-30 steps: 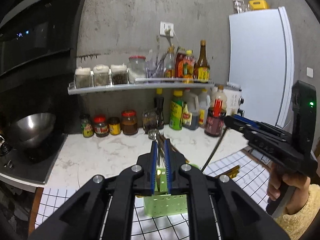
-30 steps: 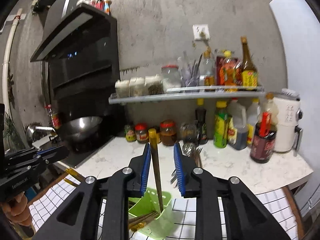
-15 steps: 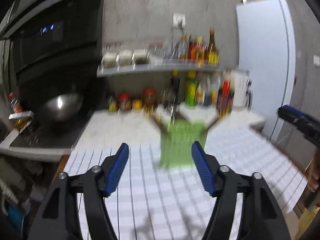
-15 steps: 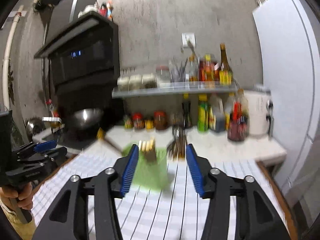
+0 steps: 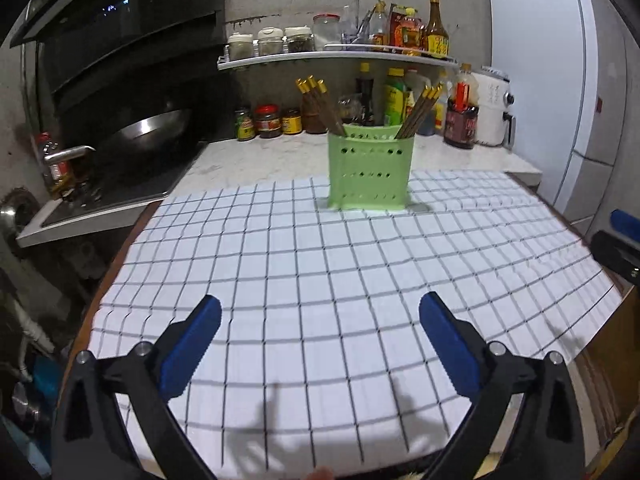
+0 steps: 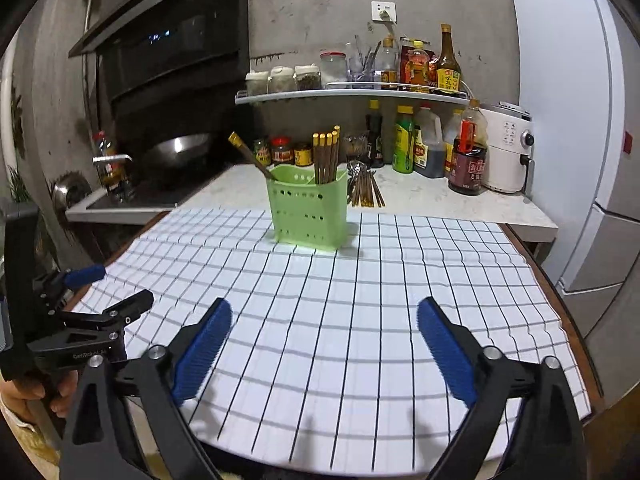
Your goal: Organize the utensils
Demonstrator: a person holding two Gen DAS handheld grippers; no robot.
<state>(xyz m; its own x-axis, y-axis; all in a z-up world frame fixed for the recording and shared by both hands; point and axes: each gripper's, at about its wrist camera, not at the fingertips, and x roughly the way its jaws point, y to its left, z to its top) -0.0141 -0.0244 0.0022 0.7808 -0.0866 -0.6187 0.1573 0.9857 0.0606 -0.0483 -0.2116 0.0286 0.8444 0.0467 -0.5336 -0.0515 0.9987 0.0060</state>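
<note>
A green perforated utensil holder (image 5: pixel 370 168) stands at the far side of the checked cloth (image 5: pixel 320 280); it also shows in the right wrist view (image 6: pixel 308 208). Brown chopsticks with gold tips (image 5: pixel 320 104) lean out of it on the left and right (image 5: pixel 420 110). In the right wrist view several chopsticks (image 6: pixel 326 156) stand upright and one (image 6: pixel 250 156) leans left; spoons and forks (image 6: pixel 362 184) stick out at its far right side. My left gripper (image 5: pixel 320 344) is open and empty, near the cloth's front edge. My right gripper (image 6: pixel 324 344) is open and empty too.
Behind the holder is a marble counter (image 5: pixel 280 152) with sauce bottles (image 6: pixel 466 152), jars (image 5: pixel 266 120) and a white appliance (image 6: pixel 506 148). A shelf (image 5: pixel 336 56) hangs above. A wok (image 5: pixel 148 128) sits on the stove at left, a fridge (image 6: pixel 576 120) at right.
Both grippers have opened, let go of the utensils in the holder and pulled back toward the front of the cloth. The holder is now far from both.
</note>
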